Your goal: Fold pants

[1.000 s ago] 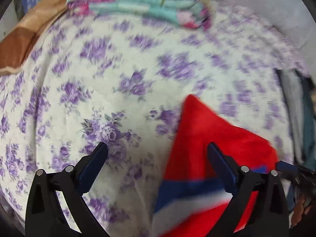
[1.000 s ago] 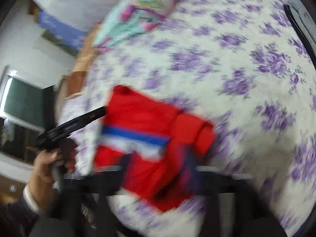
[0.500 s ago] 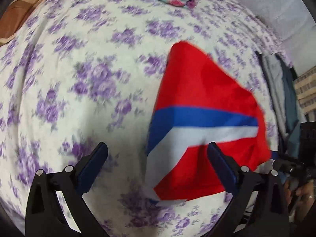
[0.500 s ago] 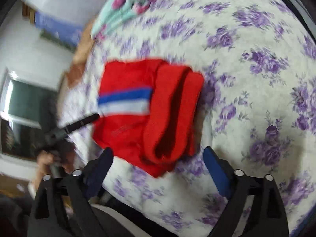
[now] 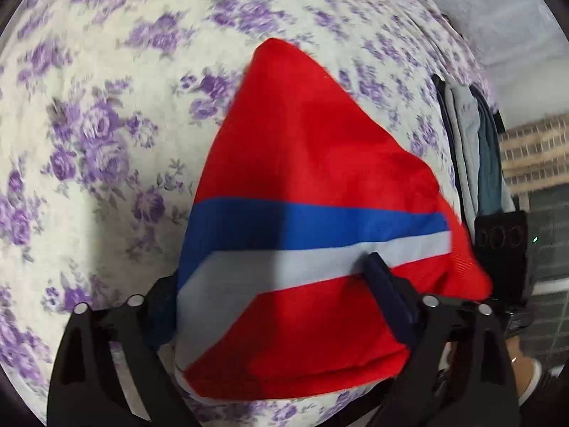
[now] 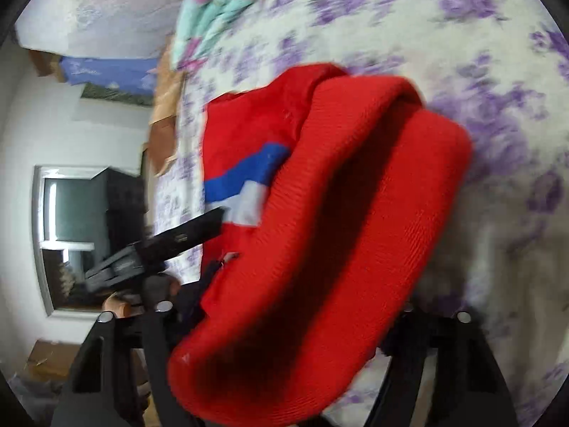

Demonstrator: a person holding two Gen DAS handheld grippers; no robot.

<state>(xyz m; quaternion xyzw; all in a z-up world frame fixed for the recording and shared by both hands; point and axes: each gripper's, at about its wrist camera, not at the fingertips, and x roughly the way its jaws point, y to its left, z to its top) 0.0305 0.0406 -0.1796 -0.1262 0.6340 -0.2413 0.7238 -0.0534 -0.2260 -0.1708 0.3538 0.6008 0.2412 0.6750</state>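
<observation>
The folded red pants (image 5: 302,163) with a blue and white stripe lie on the bed sheet with purple flowers (image 5: 106,114). My left gripper (image 5: 274,302) is open, its jaws on either side of the pants' near edge, the right finger (image 5: 387,291) lying over the white stripe. In the right wrist view the pants (image 6: 338,231) fill the middle, ribbed waistband nearest. My right gripper (image 6: 284,323) is open with the waistband between its jaws. The left gripper (image 6: 170,242) shows at the left, its tip at the stripe.
A folded teal and pink blanket (image 6: 220,3) lies at the head of the bed. Grey and dark clothes (image 5: 473,149) hang past the bed's right edge. A window (image 6: 67,227) and a brown cushion (image 6: 163,106) show at the left.
Both grippers have moved in on the pants, which now sit between each pair of jaws. The pants look much larger in both views.
</observation>
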